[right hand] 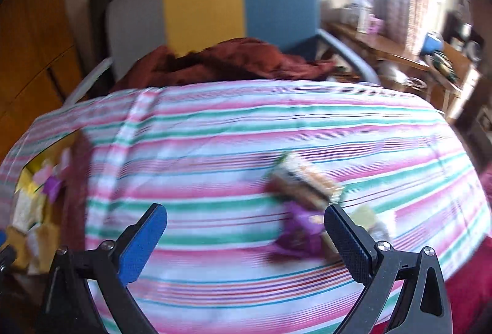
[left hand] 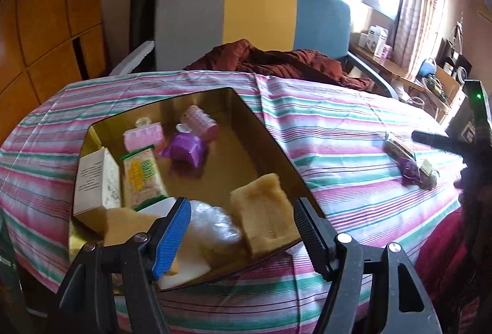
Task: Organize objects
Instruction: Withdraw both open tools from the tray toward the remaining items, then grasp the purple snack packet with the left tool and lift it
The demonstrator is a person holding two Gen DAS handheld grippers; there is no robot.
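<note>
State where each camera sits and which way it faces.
Left wrist: on the left gripper, open, looking down into the gold box; the right gripper shows at the right edge.
Right wrist: on the right gripper, open, facing loose packets.
Shared: striped cloth, packets, box, chair.

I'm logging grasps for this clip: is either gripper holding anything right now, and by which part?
Nothing is held. The left gripper hangs open over the gold box; the right gripper is open above the striped cloth.
</note>
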